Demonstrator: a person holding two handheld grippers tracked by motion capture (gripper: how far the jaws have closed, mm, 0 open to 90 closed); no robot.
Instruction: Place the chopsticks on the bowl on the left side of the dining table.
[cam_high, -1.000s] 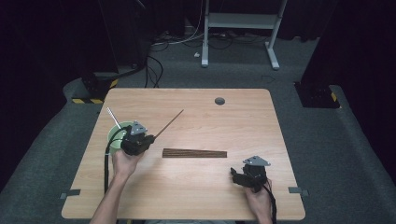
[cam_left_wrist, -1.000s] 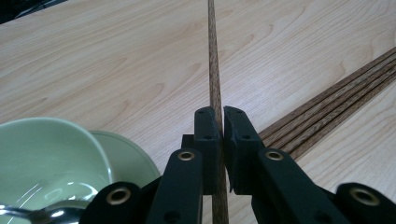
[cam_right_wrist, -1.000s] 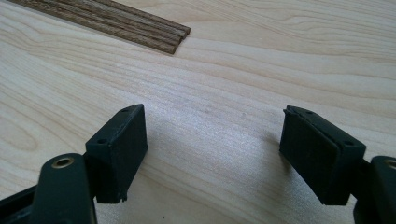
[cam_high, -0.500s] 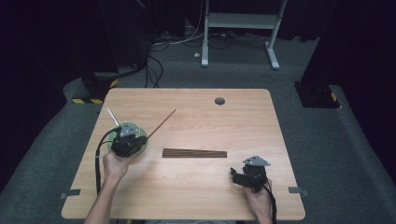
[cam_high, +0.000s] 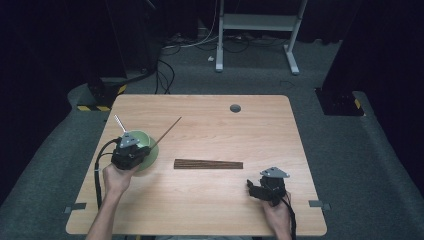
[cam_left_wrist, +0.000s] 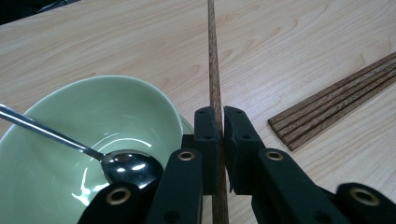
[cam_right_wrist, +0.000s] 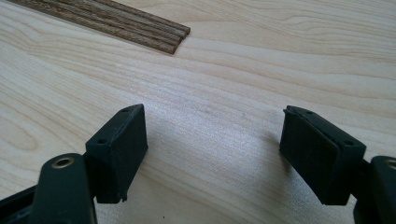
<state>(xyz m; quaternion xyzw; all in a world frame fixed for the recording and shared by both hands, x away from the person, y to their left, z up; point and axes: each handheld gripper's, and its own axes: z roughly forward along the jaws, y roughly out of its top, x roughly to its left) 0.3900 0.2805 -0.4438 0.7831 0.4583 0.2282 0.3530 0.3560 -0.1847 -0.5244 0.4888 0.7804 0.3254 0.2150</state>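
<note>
A: Chopstick (cam_left_wrist: 214, 70) in the left claw (cam_left_wrist: 219, 140): its two black jaws are pressed against a single dark wooden stick that runs straight up between them and on over the bench (cam_left_wrist: 116, 42).

B: And from above?

A: In the high view the left claw (cam_high: 131, 150) sits over the near edge of a pale green bowl (cam_high: 148, 150) at the left side of the bench (cam_high: 210, 200), and the stick (cam_high: 167, 132) slants up and away to the right from it. The person's left hand (cam_high: 117, 177) holds it from below.

B: What is in the bowl?

A: A metal spoon (cam_left_wrist: 126, 165). Its head lies at the bottom of the bowl (cam_left_wrist: 84, 121) and its handle leans out over the rim to the left. The high view shows the spoon handle (cam_high: 119, 121) sticking out past the far left of the bowl.

B: The other sticks?

A: A bundle of chopsticks (cam_high: 208, 164) lies flat near the middle of the bench, side by side, to the right of the bowl and apart from it. Their ends (cam_left_wrist: 285, 133) show at the right of the left gripper view.

B: And the right claw?

A: The right claw (cam_high: 260, 189) rests low near the front right of the bench, held by the right hand (cam_high: 277, 217). In its own view the claw (cam_right_wrist: 212, 154) stands wide, bare wood between the jaws, the bundle ends (cam_right_wrist: 175, 35) farther off.
</note>
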